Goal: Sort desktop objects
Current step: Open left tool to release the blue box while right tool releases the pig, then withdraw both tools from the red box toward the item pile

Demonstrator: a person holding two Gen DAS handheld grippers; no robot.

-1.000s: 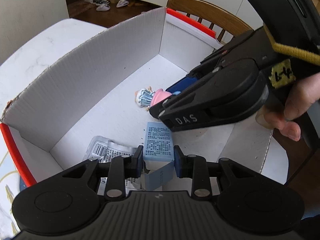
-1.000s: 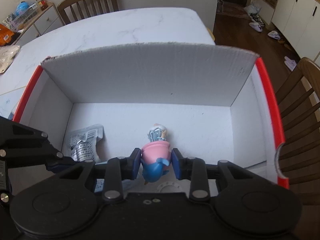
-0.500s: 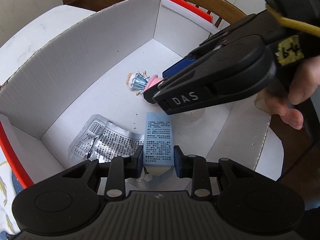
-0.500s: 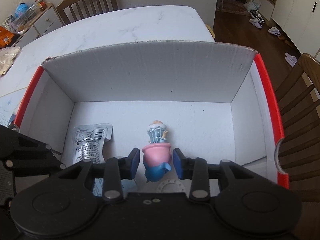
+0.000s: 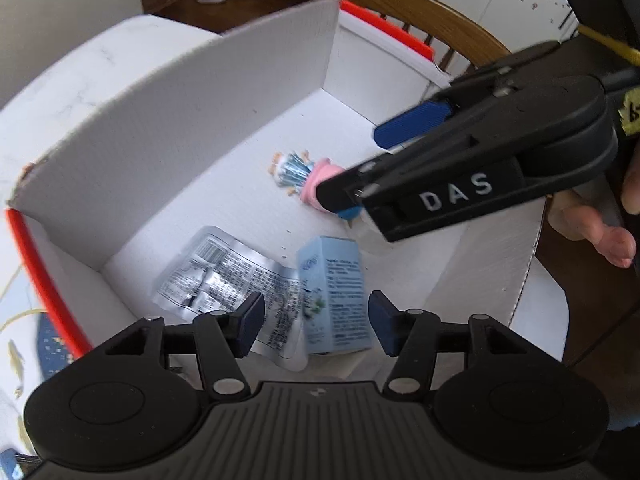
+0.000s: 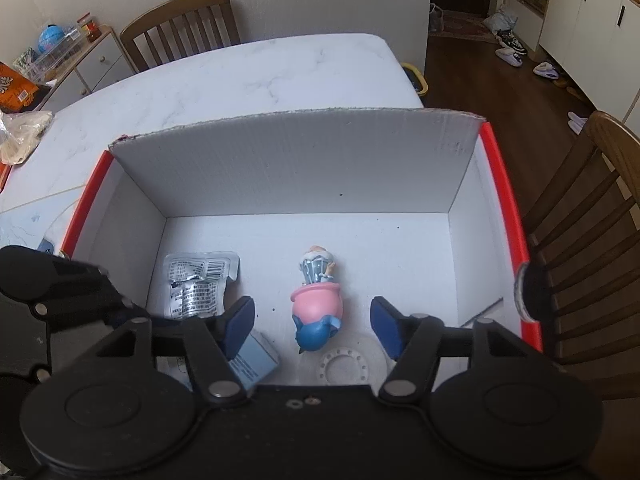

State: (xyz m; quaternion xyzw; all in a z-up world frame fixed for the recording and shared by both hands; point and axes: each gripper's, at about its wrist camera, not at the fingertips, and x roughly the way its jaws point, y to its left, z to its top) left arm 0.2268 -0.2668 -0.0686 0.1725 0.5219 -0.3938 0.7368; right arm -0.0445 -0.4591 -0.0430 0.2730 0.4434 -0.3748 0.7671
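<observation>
A white cardboard box (image 5: 168, 128) (image 6: 296, 164) with red edges stands on the marble table. On its floor lie a silver foil packet (image 5: 224, 272) (image 6: 198, 284), a light blue carton (image 5: 336, 296) (image 6: 252, 364) and a small figurine (image 5: 304, 178) (image 6: 318, 300) with a pink skirt and blue hair. My left gripper (image 5: 316, 322) is open just above the blue carton, which lies free between its fingers. My right gripper (image 6: 312, 322) is open over the figurine, not touching it; in the left wrist view its body hides the figurine's head.
A clear round stand (image 6: 344, 366) lies on the box floor by the figurine's head. Wooden chairs (image 6: 592, 240) (image 6: 180, 28) stand at the right and far side of the table (image 6: 240, 80). A plastic bag (image 6: 20, 132) lies at the table's left edge.
Both grippers have opened: the left let go of the blue carton, the right let go of the figurine. Both objects now lie on the box floor, and the grippers have lifted slightly.
</observation>
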